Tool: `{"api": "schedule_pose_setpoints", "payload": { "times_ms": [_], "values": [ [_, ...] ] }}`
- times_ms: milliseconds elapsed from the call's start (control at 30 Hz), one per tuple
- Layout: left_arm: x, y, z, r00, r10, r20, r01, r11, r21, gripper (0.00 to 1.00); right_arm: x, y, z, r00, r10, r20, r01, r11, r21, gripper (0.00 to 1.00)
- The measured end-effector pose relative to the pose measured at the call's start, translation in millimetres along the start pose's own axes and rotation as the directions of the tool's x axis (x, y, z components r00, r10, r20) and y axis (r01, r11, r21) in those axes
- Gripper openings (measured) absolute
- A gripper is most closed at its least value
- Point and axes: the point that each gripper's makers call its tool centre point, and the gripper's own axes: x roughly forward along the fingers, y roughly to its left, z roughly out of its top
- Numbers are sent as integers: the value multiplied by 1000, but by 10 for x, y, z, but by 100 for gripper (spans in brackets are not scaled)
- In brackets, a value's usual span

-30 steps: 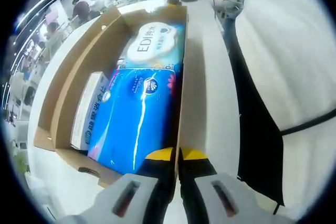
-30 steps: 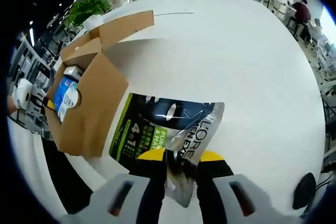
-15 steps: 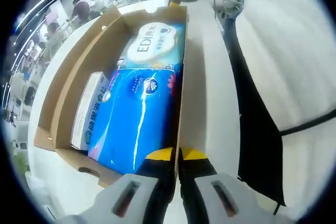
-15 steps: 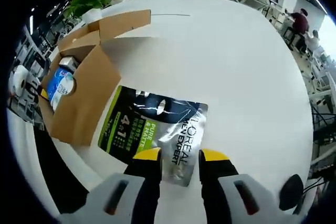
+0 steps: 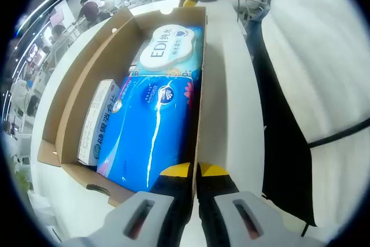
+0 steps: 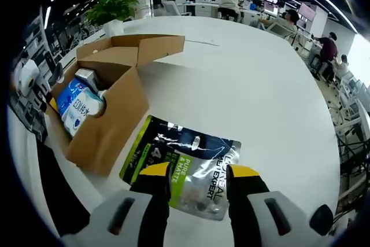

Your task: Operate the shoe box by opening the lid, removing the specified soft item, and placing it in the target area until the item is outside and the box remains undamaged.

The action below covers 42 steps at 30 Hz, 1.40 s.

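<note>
The open cardboard shoe box [image 5: 87,79] holds a blue tissue pack [image 5: 150,125], a white EDI wipes pack [image 5: 170,47] and a slim white carton [image 5: 98,120]. My left gripper [image 5: 195,170] is shut on the box's near side wall. In the right gripper view the same box [image 6: 110,125] stands at the left with its flaps [image 6: 144,47] folded out. A soft green, black and silver L'Oreal pouch [image 6: 185,160] lies flat on the white table [image 6: 260,85] beside it. My right gripper [image 6: 198,173] hangs open just above the pouch's near end, holding nothing.
A person's white clothing [image 5: 324,56] and a dark strap run along the right of the left gripper view. A potted plant [image 6: 113,7] stands at the table's far edge. A small black object [image 6: 321,221] lies at the lower right. People sit at desks beyond.
My right gripper has opened and let go of the pouch, which now lies flat on the table, and has drawn back and up. The left gripper stays clamped on the box wall.
</note>
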Motion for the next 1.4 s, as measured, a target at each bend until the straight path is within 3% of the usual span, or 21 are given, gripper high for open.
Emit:
{"api": "schedule_pose_setpoints", "payload": {
  "times_ms": [133, 300, 367, 467, 600, 800, 933, 1200, 1267, 1400],
  "values": [
    [-1, 0, -1, 1000, 0, 0, 0, 1000, -2, 2, 54, 171, 21, 998, 35, 48, -38, 997, 74, 49],
    [1, 1, -3, 1000, 4, 0, -4, 1000, -1, 2, 106, 250, 16, 997, 19, 76, -24, 998, 60, 52],
    [0, 2, -3, 1000, 4, 0, -4, 1000, -1, 2, 130, 219, 64, 995, -4, 104, 3, 1000, 12, 53],
    [0, 2, -2, 1000, 3, 0, -3, 1000, 0, 2, 157, 202, 107, 992, -16, 127, 18, 1000, -10, 64],
    [0, 2, -3, 1000, 3, -1, -3, 1000, 1, 2, 233, 254, 85, 992, -2, 122, -2, 1000, 27, 61],
    [0, 4, -4, 1000, 6, 0, -6, 1000, 2, 2, 321, 334, 48, 994, -18, 107, 19, 1000, -4, 61],
    [-3, 3, 0, 1000, 6, 1, -6, 1000, 3, 2, 391, 372, -6, 997, -6, 71, 4, 1000, 31, 61],
    [-4, 3, 4, 1000, 6, 2, -6, 1000, 4, 2, 379, 310, -27, 996, -42, 78, 36, 997, 73, 60],
    [-4, 2, 5, 1000, 5, 2, -5, 1000, 6, 2, 397, 295, -121, 998, -55, 38, 51, 993, 102, 60],
    [0, 1, 4, 1000, 4, 1, -4, 1000, 6, 2, 405, 303, -99, 994, -63, 91, 54, 994, 98, 60]
  ]
}}
